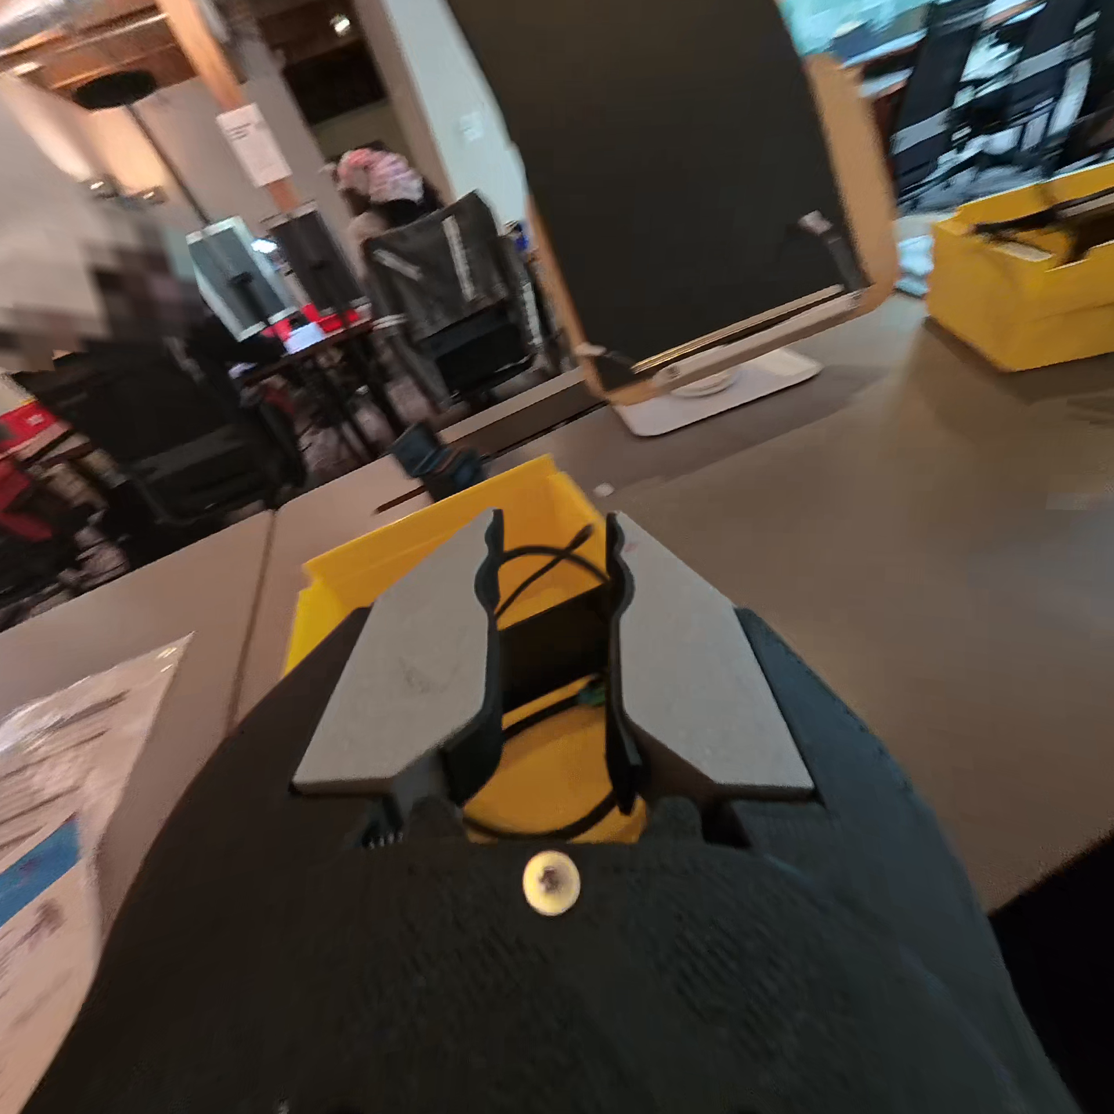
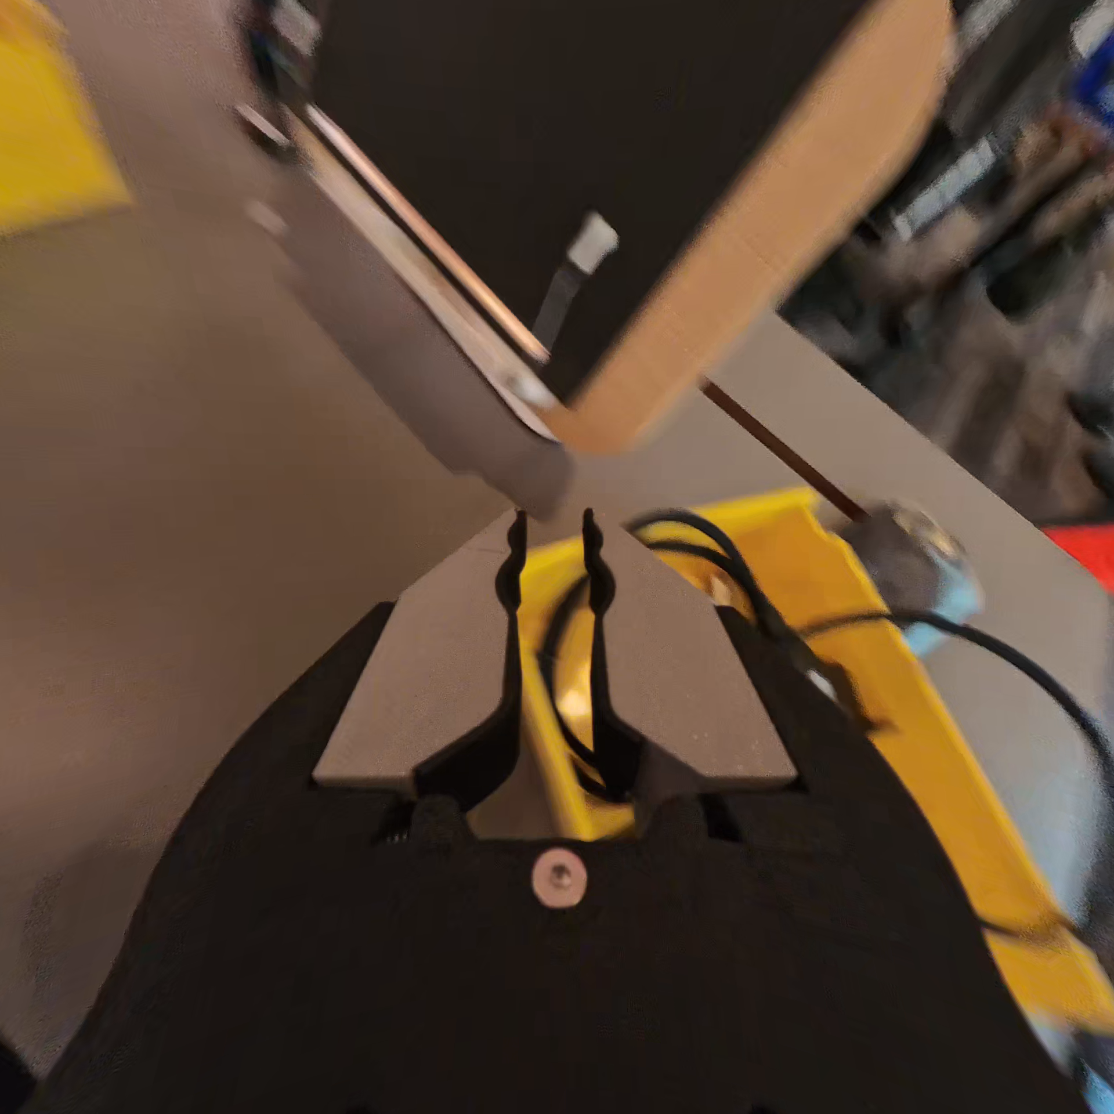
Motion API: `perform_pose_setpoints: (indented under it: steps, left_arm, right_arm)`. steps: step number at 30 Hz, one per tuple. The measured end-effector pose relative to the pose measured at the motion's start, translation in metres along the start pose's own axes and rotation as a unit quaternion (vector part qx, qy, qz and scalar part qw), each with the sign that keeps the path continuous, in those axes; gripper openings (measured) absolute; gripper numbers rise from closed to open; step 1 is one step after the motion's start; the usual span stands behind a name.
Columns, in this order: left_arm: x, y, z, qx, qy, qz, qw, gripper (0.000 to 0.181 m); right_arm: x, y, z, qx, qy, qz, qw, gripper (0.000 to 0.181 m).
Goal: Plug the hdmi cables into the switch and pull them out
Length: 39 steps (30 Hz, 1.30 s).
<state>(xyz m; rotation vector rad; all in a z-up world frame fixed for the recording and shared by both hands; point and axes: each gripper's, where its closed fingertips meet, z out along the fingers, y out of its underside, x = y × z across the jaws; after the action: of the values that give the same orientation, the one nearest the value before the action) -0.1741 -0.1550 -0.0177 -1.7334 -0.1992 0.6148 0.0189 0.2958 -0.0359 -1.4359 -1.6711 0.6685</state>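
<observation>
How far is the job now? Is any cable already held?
Nothing looks done. The left gripper and right gripper are both open and empty, above the yellow bin where the black cables lie. A dark box in it may be the switch. Picking, plugging and pulling remain.

Both views motion-blurred. Left claw (image 1: 551, 530) covers most of the yellow bin (image 1: 422, 542); black box (image 1: 551, 657) inside only partly seen between fingers, can't identify. Right view: bin (image 2: 874, 693) cut off at right edge, cable (image 2: 723, 560) ends hidden, smeared object (image 2: 910, 560) at rim unreadable.
</observation>
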Motion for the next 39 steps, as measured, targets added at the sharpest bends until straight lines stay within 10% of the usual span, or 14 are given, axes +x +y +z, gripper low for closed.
perform_pose_setpoints:
  steps: [9,14,22,29,39]
  left_arm:
    - [-0.055,0.046,-0.015,-0.078,-0.073,-0.031,0.994,0.042]
    - [-0.047,0.075,-0.027,-0.153,-0.061,0.000,0.986,0.045]
    - [-0.052,0.092,-0.050,-0.186,-0.038,-0.013,0.982,0.035]
    - [-0.048,0.062,0.027,-0.196,0.011,0.054,0.979,0.035]
    - [-0.059,0.125,0.139,-0.348,0.087,0.098,0.928,0.040]
  right_arm:
    - [-0.195,0.005,0.078,0.043,-0.194,-0.044,0.979,0.030]
    - [-0.224,0.027,0.139,0.009,-0.188,-0.113,0.976,0.015]
    - [-0.230,0.046,0.152,-0.024,-0.184,-0.155,0.970,0.016]
    - [-0.228,0.046,0.153,-0.029,-0.183,-0.134,0.974,0.019]
    - [-0.232,0.047,0.153,-0.028,-0.197,-0.144,0.970,0.011]
